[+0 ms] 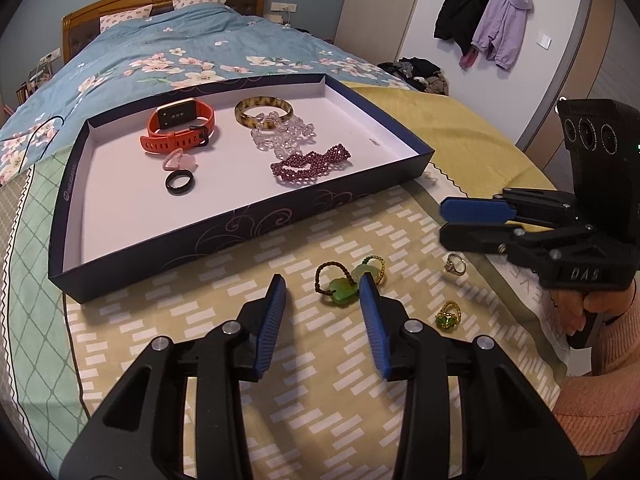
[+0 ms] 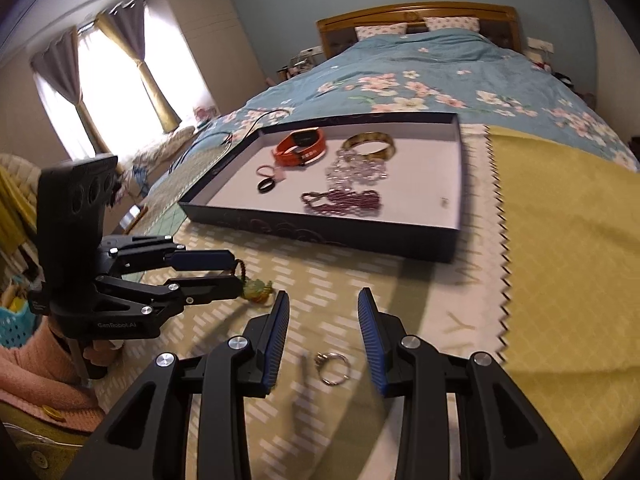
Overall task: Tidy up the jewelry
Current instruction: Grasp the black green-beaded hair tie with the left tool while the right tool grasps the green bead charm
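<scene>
Bed: patterned cloth [image 1: 304, 380] under both tools.
Left tool [image 1: 323, 285]: released, green rings [image 1: 340, 288] between its fingers.
Right tool [image 2: 323, 300]: released, silver ring [image 2: 334, 368] just ahead.
Handling: light, slippery; pinch the band.
Tray [image 1: 248, 220]: beyond.

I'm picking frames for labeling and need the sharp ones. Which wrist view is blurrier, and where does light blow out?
Right wrist view: motion blur smears the blanket's dash pattern and the silver ring, and the window is blown out. Left wrist view: sharp, evenly lit, green bead rings crisp. Both bend straight edges, like the tray's rim.
</scene>
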